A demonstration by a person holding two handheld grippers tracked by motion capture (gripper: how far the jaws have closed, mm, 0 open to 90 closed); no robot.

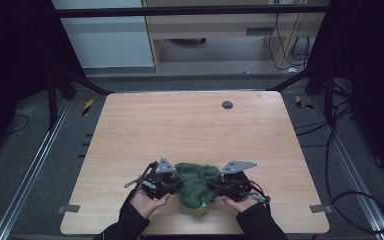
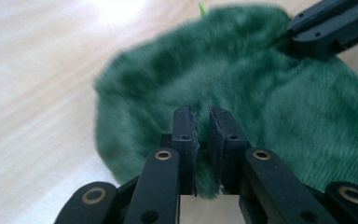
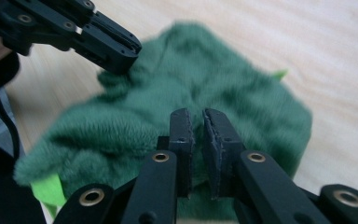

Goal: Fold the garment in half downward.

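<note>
A fuzzy dark green cloth [image 1: 196,185] lies bunched on the wooden table [image 1: 180,125] near its front edge. My left gripper [image 1: 179,186] meets its left side and my right gripper [image 1: 211,187] its right side, each held in a person's hand. In the left gripper view, my left gripper [image 2: 203,121] has its jaws nearly together, pinching a fold of the cloth [image 2: 270,107]. My right gripper [image 3: 197,122] pinches the cloth [image 3: 214,79] the same way from the opposite side. A lime-green tag [image 3: 49,191] sticks out of the cloth.
A small black round disc [image 1: 227,105] sits near the table's far edge. Grey tape marks [image 1: 69,208] lie at the front corners. Dark frame struts and cables stand around the table on the floor.
</note>
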